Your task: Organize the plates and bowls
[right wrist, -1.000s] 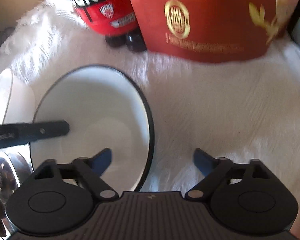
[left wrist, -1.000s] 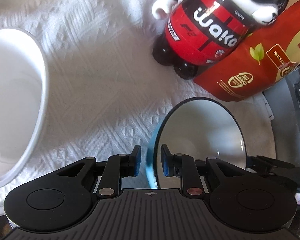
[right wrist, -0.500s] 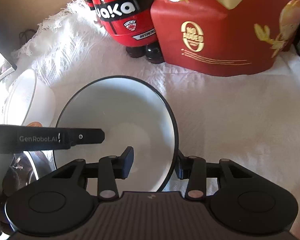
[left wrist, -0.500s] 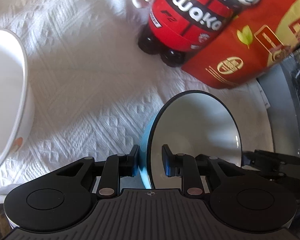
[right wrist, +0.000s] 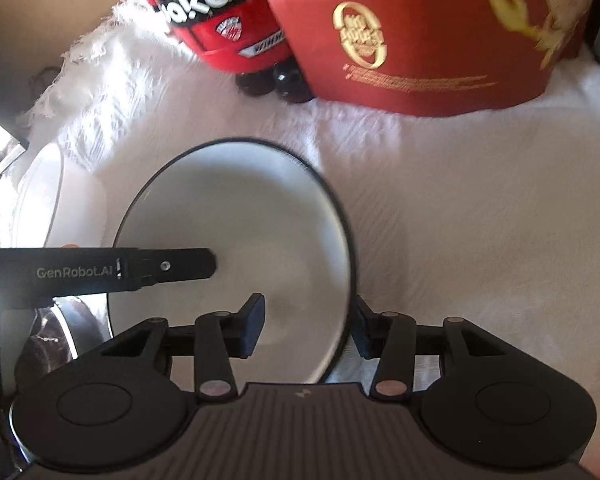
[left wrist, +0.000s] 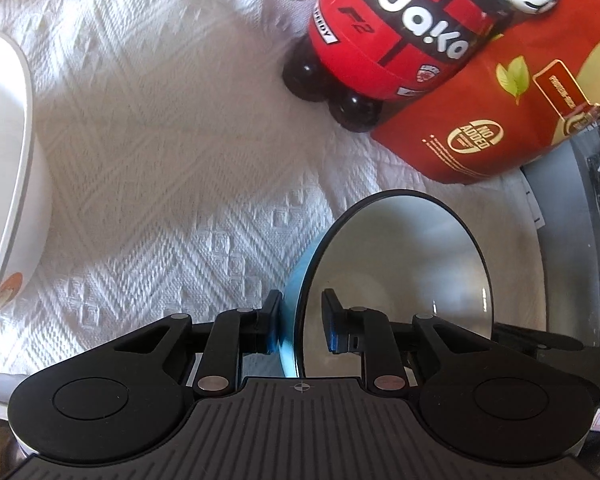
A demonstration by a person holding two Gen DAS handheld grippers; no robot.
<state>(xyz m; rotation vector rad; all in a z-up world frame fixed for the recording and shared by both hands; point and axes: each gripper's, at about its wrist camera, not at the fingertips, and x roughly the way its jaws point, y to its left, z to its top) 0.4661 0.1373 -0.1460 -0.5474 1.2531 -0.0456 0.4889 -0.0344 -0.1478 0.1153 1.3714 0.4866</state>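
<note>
A textured cloth [left wrist: 172, 168] covers the surface. Toward the far edge a mascot-shaped container [left wrist: 396, 40] stands on the cloth, touching a snack bag [left wrist: 480, 128] on its right. Nearer, a bowl [left wrist: 400, 272] stands tilted on the cloth, its rim between the fingers of the left claw [left wrist: 300, 328] on one side and the right claw [right wrist: 310, 328] on the opposite side. Left of it, a second bowl [left wrist: 4, 184] lies by the left edge. A steel vessel [right wrist: 60, 340] sits at the near left corner.

Both tools matte black: ribbed housing, two round caps, silver pivot screws, blue pads on left tool [left wrist: 300, 330]; right tool [right wrist: 309, 330] alike.
</note>
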